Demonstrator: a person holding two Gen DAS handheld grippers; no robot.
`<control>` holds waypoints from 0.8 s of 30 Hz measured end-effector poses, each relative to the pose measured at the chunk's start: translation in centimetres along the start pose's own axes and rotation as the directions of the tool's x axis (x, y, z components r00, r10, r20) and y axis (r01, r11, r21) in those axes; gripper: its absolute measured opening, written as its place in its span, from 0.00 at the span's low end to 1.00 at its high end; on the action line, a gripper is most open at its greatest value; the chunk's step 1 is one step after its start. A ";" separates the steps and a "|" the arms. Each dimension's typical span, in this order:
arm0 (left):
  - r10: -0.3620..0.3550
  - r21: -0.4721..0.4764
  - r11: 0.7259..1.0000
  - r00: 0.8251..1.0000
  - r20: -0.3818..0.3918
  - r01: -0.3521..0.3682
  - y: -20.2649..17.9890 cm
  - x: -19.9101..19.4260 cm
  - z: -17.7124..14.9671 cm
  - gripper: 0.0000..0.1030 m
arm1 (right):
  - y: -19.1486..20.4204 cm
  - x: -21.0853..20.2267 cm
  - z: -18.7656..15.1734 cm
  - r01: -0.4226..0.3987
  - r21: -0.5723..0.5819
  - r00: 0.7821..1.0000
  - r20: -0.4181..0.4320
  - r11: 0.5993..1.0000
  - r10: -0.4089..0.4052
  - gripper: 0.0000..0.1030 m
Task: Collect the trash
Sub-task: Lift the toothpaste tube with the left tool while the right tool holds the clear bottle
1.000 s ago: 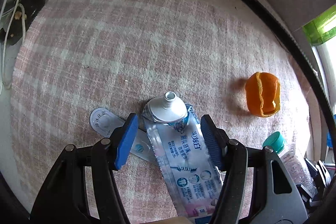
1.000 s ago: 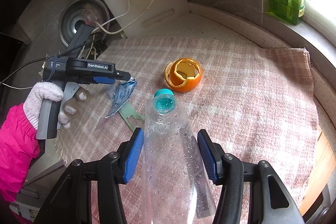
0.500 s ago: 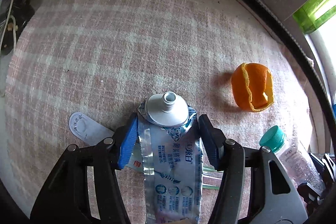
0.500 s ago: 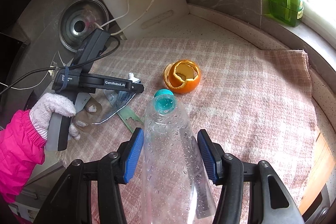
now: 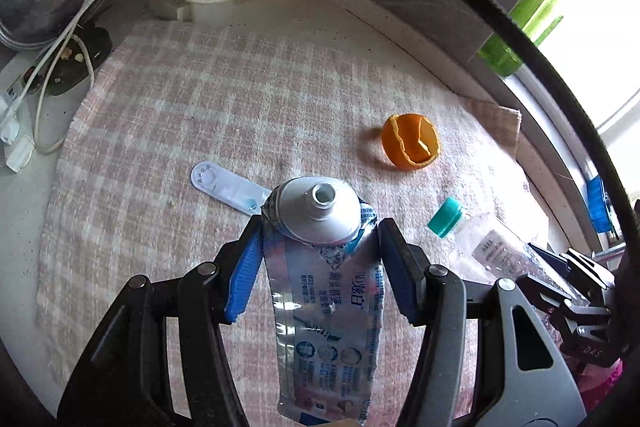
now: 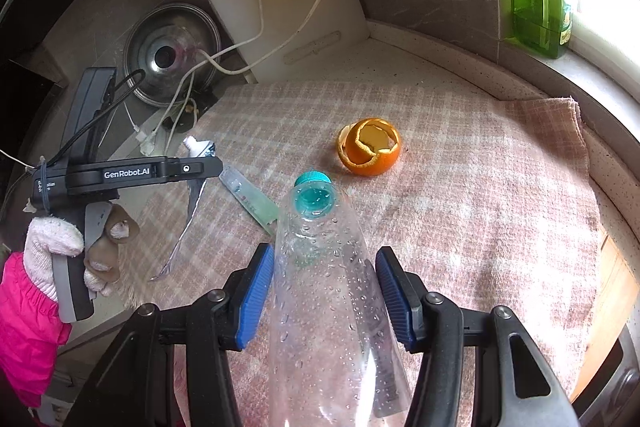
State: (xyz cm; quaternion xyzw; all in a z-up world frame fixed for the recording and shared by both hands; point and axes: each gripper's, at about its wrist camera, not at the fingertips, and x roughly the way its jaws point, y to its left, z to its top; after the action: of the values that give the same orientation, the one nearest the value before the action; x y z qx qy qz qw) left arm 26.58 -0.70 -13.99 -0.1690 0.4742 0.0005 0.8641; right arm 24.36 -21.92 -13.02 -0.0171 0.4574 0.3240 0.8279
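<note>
The left gripper has its fingers closed on a flat toothpaste tube and holds it up off the checked cloth. The right gripper has its fingers squeezing a clear plastic bottle with a green cap. An orange peel sits on the cloth near the back edge of the surface. A small flat plastic packet lies on the cloth just behind the tube.

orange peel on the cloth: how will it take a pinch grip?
The orange peel is a hollow, split shell, so it probably caves in or tears under firm pressure. Likely very light. Its rounded base on the checked cloth may rock when nudged.
</note>
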 end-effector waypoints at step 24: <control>-0.030 0.056 0.998 0.999 -0.019 0.031 7.4 -10.3 -15.4 0.57 | 12.2 -4.8 -8.0 -0.038 -0.038 0.999 0.037 0.999 0.039 0.53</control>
State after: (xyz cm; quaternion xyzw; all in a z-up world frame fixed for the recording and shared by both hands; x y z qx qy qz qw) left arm 7.07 3.45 -15.31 -0.1520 0.4790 -0.0276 0.8641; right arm 9.86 -17.38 -10.78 -0.0175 0.4359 0.3486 0.8296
